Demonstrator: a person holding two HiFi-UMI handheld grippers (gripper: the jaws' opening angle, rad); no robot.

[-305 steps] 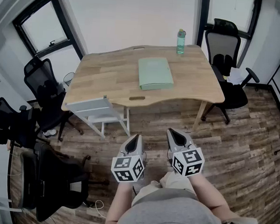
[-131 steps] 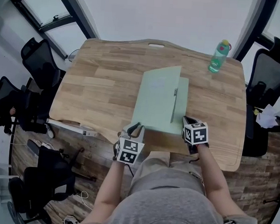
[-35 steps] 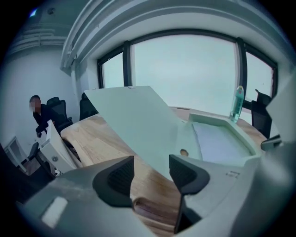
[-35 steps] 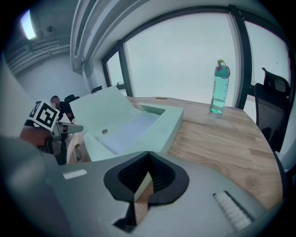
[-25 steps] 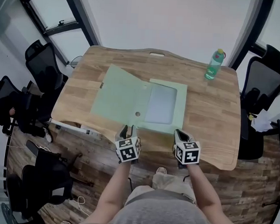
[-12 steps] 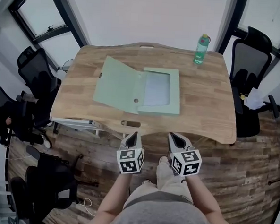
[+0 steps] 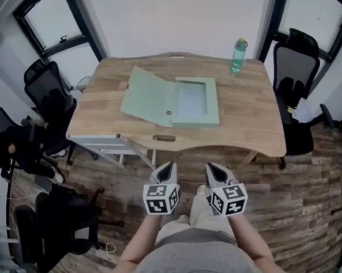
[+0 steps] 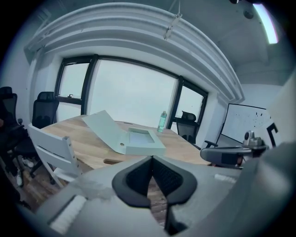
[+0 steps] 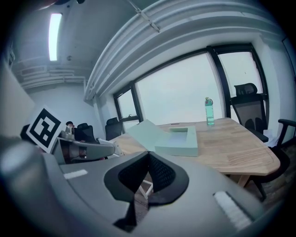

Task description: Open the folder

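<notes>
The pale green folder (image 7: pixel 196 103) lies open on the wooden table (image 7: pixel 247 120), its lid (image 7: pixel 147 96) tilted up to the left and a sheet showing inside the box part. The folder also shows in the left gripper view (image 8: pixel 138 139) and in the right gripper view (image 9: pixel 178 139). Both grippers hang over the floor, well short of the table's near edge. My left gripper (image 7: pixel 168 166) is shut with nothing in it, its pads meeting at the tip (image 8: pixel 151 159). My right gripper (image 7: pixel 214 168) is likewise shut and empty (image 9: pixel 148 155).
A green water bottle (image 7: pixel 238 56) stands at the table's far right corner. Black office chairs stand at the right (image 7: pixel 294 60) and the left (image 7: pixel 47 88). A white chair (image 7: pixel 101 141) is tucked at the table's near left edge. Wood-plank floor lies below the grippers.
Both grippers have drawn back from the table's near edge by the folder and now hang over the floor. The left jaws have closed. The folder stays open.
</notes>
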